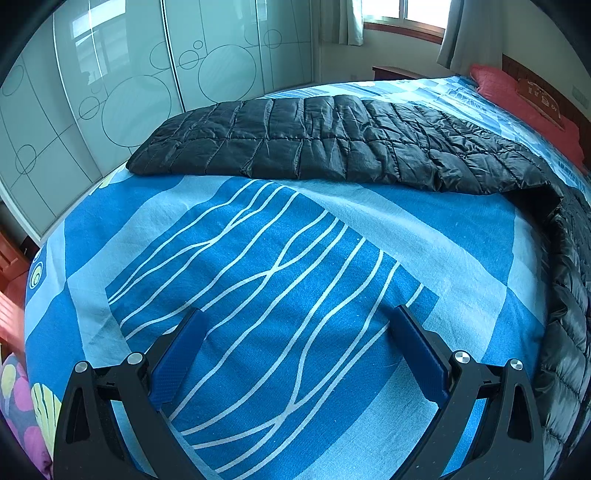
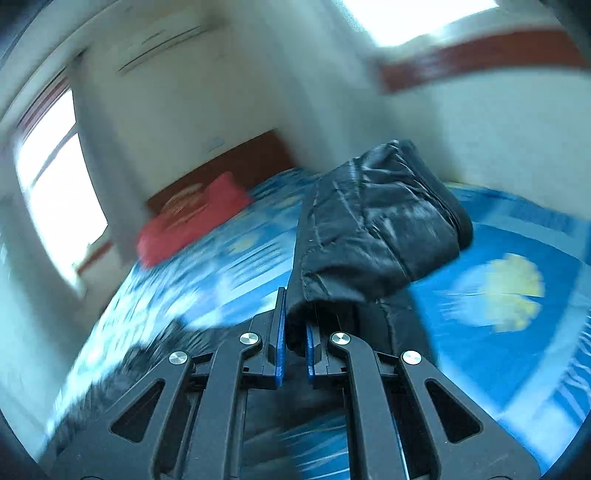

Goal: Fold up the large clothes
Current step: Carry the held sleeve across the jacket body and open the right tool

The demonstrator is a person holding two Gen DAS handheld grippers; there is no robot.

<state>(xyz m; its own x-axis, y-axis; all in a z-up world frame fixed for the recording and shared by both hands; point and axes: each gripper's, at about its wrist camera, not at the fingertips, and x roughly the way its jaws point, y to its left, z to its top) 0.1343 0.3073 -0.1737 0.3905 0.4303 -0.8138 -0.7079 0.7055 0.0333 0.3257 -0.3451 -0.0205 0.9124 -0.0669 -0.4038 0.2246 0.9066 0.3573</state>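
A black quilted jacket [image 1: 332, 140] lies spread across the far part of a bed with a blue patterned sheet [image 1: 258, 258], and one part of it runs down the right side. My left gripper [image 1: 295, 321] hangs open over bare sheet, well short of the jacket, with nothing between its blue pads [image 1: 177, 354]. In the blurred right wrist view, my right gripper [image 2: 295, 314] is shut on a bunched edge of the black jacket [image 2: 376, 229], which is lifted above the bed and flops to the right past the fingertips.
A red pillow [image 1: 517, 96] lies at the wooden headboard [image 2: 229, 162]. Glass wardrobe doors [image 1: 110, 92] stand close along the bed's left side. A window with curtains [image 1: 406, 14] is at the back. A spotted cloth [image 1: 18, 398] lies low at the left edge.
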